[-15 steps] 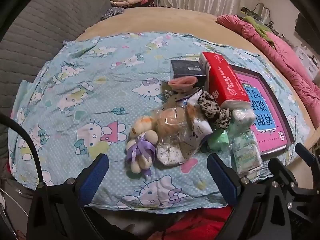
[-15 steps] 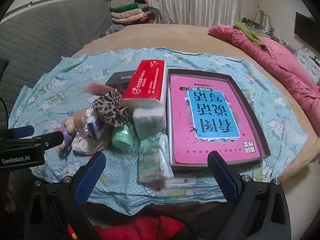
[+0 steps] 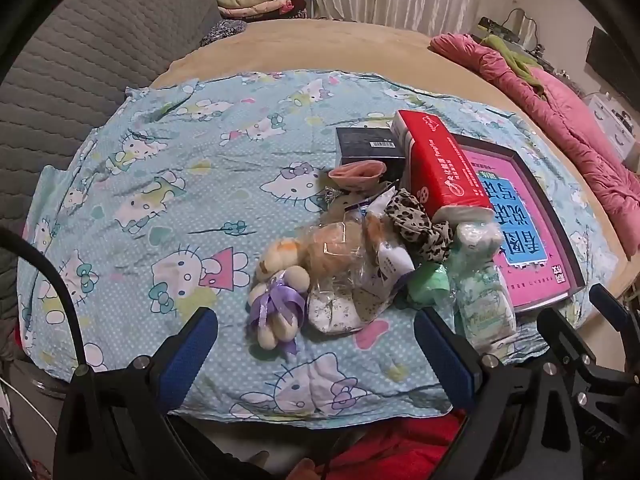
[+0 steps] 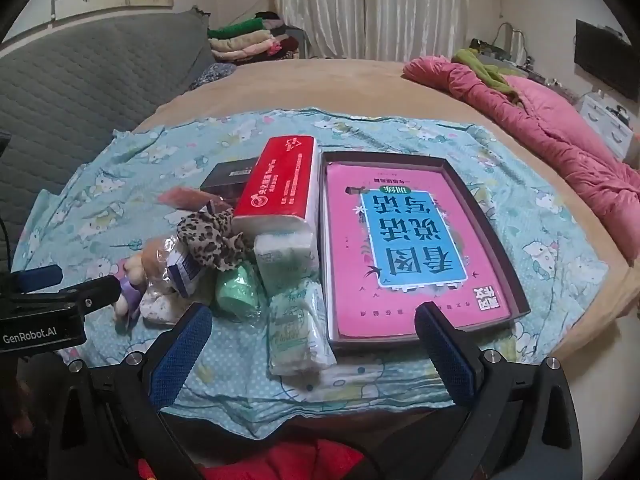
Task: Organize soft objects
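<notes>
While both tools hang over the near edge of the bed, nothing sits between either pair of blue pads. Left hand-held gripper: jaws spread wide, empty, tilted down at the pile. Right hand-held gripper: likewise wide and empty, tilted down.

Soft things lie heaped on a cartoon-cat sheet spread over the bed.

Seen from the left hand-held gripper:
- plush toy with a purple ribbon, just ahead, slightly toward its left finger
- clear plastic bag holding something tan, touching the toy on the right
- leopard-print scrunchie farther ahead, resting against a red tissue pack
- small green bundle just ahead of its right finger
- wrapped tissue packets beyond that finger, lying beside the box

Seen from the right hand-held gripper:
- shallow dark box ahead, toward its right finger, a pink and blue book lying flat inside
- red tissue pack running along the box's left wall
- tissue packets between the fingers, nearer the left one
- left tool's black body visible far left, near the plush toy

Farther back: pink quilt to the right, folded clothes stacked behind the bed.
</notes>
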Tool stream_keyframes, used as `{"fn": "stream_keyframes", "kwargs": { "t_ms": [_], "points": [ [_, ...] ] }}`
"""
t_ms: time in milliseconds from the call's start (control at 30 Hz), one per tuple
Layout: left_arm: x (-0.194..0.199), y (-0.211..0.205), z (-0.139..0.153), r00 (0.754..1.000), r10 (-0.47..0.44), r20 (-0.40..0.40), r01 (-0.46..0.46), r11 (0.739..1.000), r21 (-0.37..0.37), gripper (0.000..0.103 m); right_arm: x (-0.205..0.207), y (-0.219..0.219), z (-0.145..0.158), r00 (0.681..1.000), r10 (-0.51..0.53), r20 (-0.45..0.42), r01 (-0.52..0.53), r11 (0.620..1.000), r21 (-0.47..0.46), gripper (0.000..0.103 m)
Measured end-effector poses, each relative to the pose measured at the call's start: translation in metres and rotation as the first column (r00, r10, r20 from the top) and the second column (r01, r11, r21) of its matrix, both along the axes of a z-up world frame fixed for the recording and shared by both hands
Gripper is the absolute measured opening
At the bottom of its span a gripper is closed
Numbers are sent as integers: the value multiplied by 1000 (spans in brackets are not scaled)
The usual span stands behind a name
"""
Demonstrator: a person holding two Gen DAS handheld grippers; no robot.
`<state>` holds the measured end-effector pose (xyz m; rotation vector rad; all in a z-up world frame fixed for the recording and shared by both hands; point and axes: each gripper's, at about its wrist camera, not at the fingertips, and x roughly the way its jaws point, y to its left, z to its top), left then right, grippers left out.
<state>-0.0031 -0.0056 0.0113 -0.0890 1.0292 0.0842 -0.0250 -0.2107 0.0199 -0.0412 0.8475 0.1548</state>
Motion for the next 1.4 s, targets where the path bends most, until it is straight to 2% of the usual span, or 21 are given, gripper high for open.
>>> {"fn": "stream_keyframes", "kwargs": {
  "t_ms": [1400],
  "points": [
    [-1,-1,-3,1000,-4,-1,4,1000,-5,99,4,1,-12,999,5,-43,-4,1000,16,101]
  ]
}}
